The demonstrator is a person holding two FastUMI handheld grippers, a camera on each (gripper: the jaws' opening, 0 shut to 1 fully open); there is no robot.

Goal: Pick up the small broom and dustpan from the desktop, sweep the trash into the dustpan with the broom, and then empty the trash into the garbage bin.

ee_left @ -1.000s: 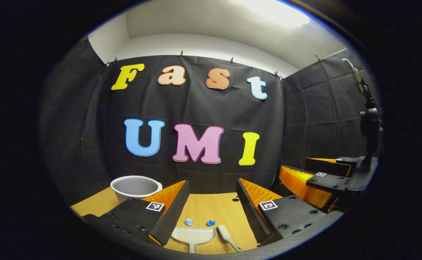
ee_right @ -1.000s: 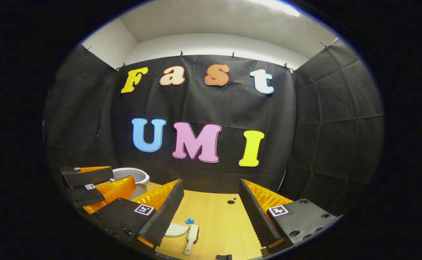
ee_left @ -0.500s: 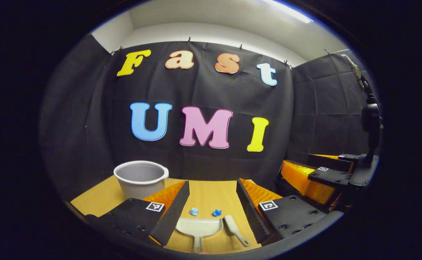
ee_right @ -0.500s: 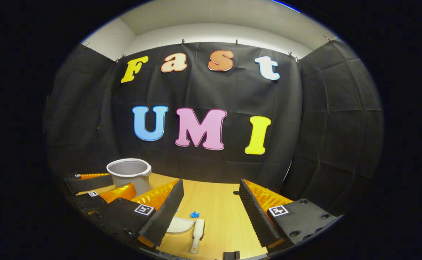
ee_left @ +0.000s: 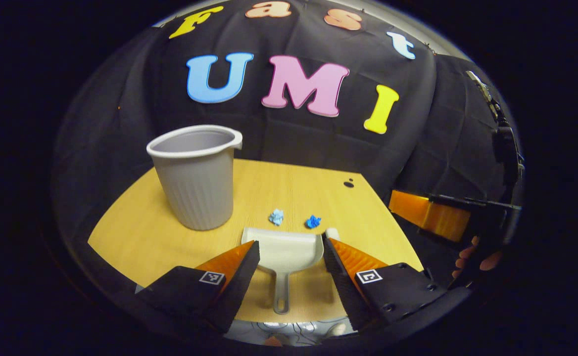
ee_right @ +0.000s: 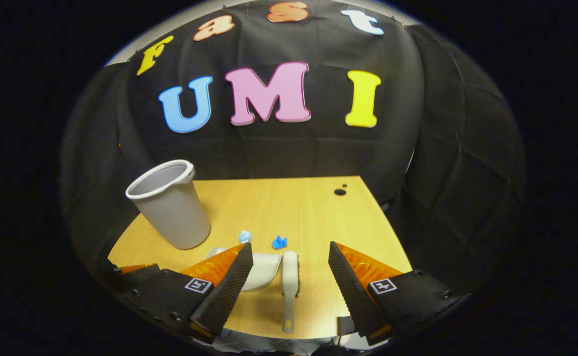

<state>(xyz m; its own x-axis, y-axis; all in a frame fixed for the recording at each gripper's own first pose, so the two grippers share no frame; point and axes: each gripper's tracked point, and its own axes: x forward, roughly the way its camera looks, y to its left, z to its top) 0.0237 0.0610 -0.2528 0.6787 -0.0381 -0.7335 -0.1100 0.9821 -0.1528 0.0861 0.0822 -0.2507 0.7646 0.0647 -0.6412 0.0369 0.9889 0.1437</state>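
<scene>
A pale dustpan [ee_left: 282,251] lies flat near the desk's front edge, handle toward me, between the fingers of my left gripper [ee_left: 289,259], which hangs open above it. Just beyond its lip lie a light blue scrap [ee_left: 276,216] and a darker blue scrap [ee_left: 313,221]. The small broom [ee_right: 289,279] lies right of the dustpan [ee_right: 264,269], handle toward me, under my open right gripper [ee_right: 290,264]. In the left gripper view just the broom's tip [ee_left: 332,232] peeks past a finger. Both scraps [ee_right: 244,236] [ee_right: 279,242] lie ahead of the broom.
A grey ribbed bin [ee_left: 195,175] stands upright on the wooden desk [ee_left: 289,188], left of the dustpan and behind it. The right gripper [ee_left: 442,217] and the hand holding it show past the desk's right edge. A small dark hole [ee_right: 340,191] marks the far right corner.
Both views have tipped down and come closer to the desk. The dustpan now sits between the left fingers and the broom between the right fingers. Nothing on the desk has moved.
</scene>
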